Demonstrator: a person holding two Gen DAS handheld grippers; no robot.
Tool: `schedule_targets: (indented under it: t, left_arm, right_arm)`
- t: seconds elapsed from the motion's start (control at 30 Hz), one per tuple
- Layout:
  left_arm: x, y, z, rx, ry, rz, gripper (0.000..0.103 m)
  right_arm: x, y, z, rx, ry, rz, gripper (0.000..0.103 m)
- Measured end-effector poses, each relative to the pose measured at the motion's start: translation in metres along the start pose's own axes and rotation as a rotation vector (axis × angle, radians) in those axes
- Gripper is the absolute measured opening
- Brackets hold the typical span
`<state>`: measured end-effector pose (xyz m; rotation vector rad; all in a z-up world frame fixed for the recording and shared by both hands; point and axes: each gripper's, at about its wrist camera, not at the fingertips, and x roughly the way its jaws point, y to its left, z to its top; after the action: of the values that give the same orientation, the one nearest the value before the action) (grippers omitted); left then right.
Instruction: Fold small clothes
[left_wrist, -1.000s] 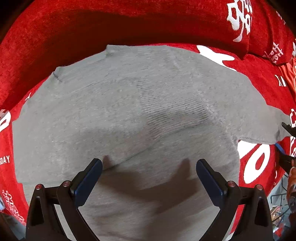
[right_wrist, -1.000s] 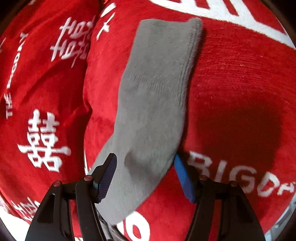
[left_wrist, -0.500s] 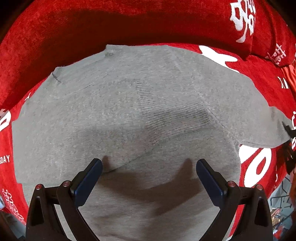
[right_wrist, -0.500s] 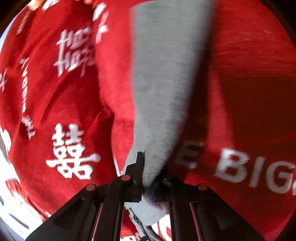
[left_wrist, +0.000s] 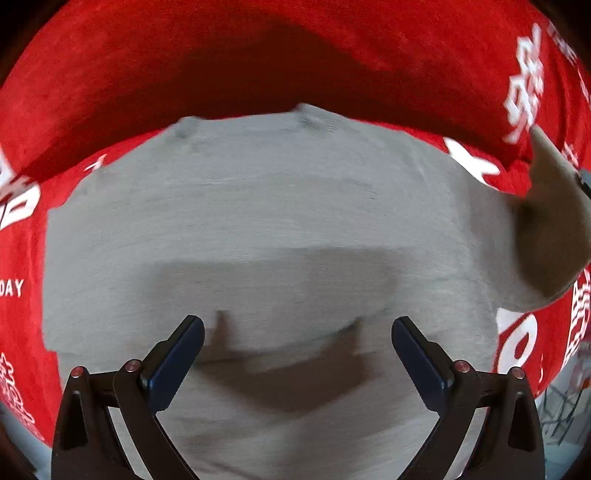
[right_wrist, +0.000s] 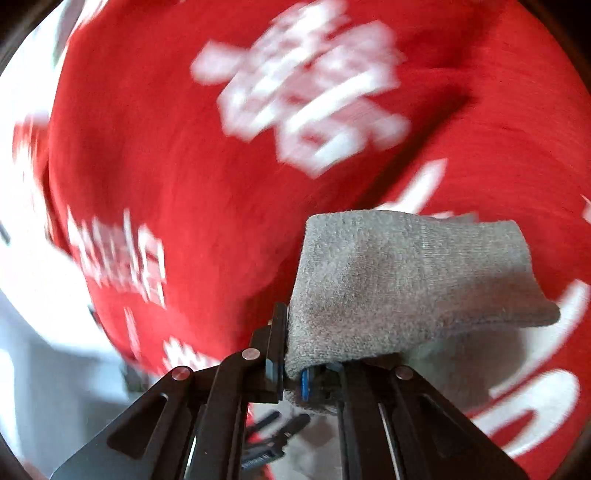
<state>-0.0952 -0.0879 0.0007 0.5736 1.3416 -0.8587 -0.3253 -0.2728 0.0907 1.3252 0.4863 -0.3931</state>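
Observation:
A small grey knit sweater (left_wrist: 266, 221) lies spread on a red cover (left_wrist: 184, 62). My left gripper (left_wrist: 297, 350) is open and empty just above the sweater's near part. The sweater's right sleeve (left_wrist: 550, 229) is lifted off the cover at the right edge of the left wrist view. My right gripper (right_wrist: 295, 369) is shut on the end of that grey sleeve (right_wrist: 406, 280) and holds it up, the loose end drooping to the right.
The red cover (right_wrist: 207, 184) with white characters and letters drapes a sofa seat and backrest. A pale floor (right_wrist: 44, 350) shows at the left of the right wrist view. Dark wire-like clutter (left_wrist: 561, 406) sits beyond the cover's right edge.
My right gripper closed on the sleeve end and lifted it, swinging it over toward the sweater body. My left gripper stayed open and shifted slightly over the sweater.

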Motion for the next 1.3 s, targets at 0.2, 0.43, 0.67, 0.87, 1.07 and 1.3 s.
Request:
schedule_targets:
  t: [0.2, 0.43, 0.67, 0.87, 1.07, 1.3]
  left_arm:
    - [-0.008, 0.062, -0.011, -0.117, -0.037, 0.057, 0.102]
    - [-0.008, 0.111, -0.026, -0.194, -0.028, 0.088, 0.101]
    - [-0.014, 0.140, -0.028, -0.227, -0.039, 0.043, 0.101]
    - [-0.031, 0.163, -0.028, -0.256, -0.097, 0.007, 0.101]
    - [-0.035, 0.186, -0.034, -0.326, -0.093, 0.003, 0.101]
    - [-0.026, 0.179, -0.037, -0.319, -0.070, -0.041, 0.101]
  right_arm:
    - [0.125, 0.048, -0.065, -0.203, 0.282, -0.144, 0.007]
    - [0.152, 0.012, -0.098, -0.028, 0.351, -0.246, 0.047]
    - [0.109, -0.011, -0.066, 0.197, 0.122, -0.253, 0.030]
    - [0.163, 0.075, -0.060, -0.146, 0.191, -0.173, 0.009]
    - [0.244, 0.121, -0.131, -0.487, 0.500, -0.245, 0.013]
    - [0.200, 0.086, -0.149, -0.424, 0.511, -0.327, 0.051]
